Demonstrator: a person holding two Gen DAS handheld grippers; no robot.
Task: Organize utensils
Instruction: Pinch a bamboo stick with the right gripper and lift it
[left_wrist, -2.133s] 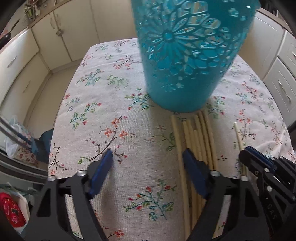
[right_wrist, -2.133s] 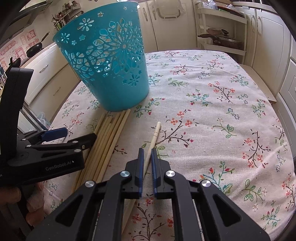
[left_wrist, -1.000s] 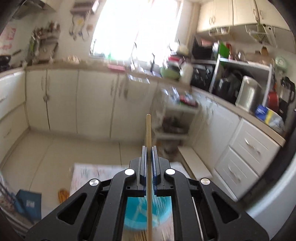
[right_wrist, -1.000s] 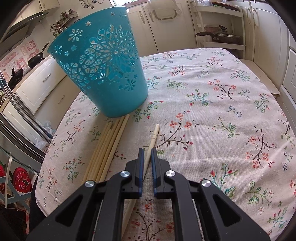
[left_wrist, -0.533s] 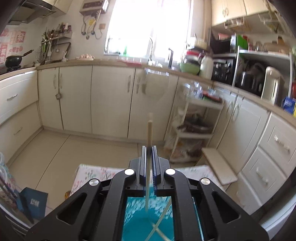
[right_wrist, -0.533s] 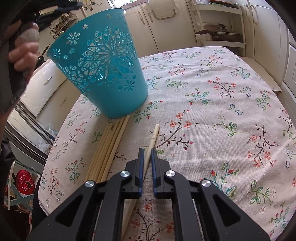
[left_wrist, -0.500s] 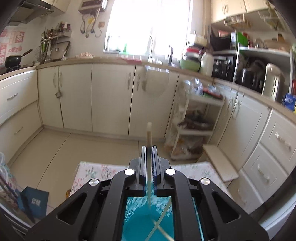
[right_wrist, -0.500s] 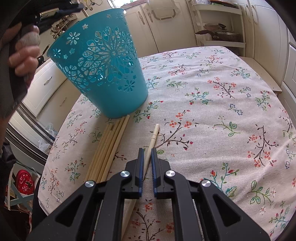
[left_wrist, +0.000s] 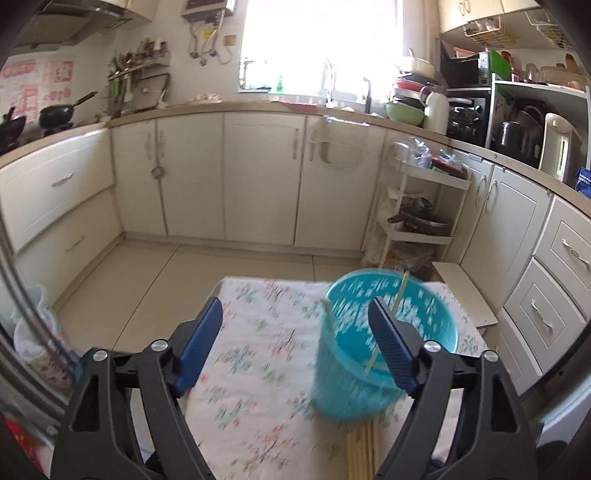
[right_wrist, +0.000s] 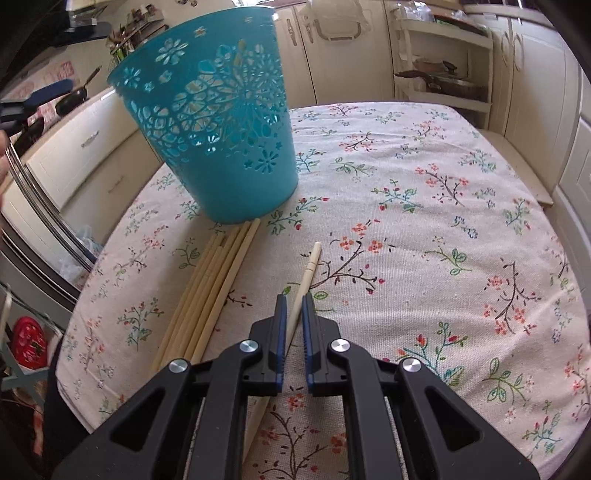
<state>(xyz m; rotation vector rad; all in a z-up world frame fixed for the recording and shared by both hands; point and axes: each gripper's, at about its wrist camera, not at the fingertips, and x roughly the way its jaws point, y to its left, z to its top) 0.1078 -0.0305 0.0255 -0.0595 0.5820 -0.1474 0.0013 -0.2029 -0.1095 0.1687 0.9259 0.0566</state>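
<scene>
- Above the table, the left gripper (left_wrist: 295, 332) hangs with its blue fingers (left_wrist: 201, 343) spread wide and nothing between them; the view is blurred by motion.
- Just right of and below it stands the teal basket (left_wrist: 343, 391), with at least two pale chopsticks in the basket (left_wrist: 399, 295) leaning against its wall, their tips reaching the rim.
- Low over the floral tablecloth (right_wrist: 424, 229), the right gripper (right_wrist: 293, 325) has its jaws narrowed around a single chopstick (right_wrist: 308, 271) that lies flat on the cloth; a thin gap shows on each side, so whether the pads press on it cannot be told.
- To the left of that stick lies a bundle of chopsticks (right_wrist: 207, 291), side by side, their far ends touching the foot of the basket (right_wrist: 221, 122).
- The basket stands upright near the table's left edge, well apart from the lone stick.
- Beyond are cream cabinets (left_wrist: 258, 177) and a white trolley (left_wrist: 417, 218).
</scene>
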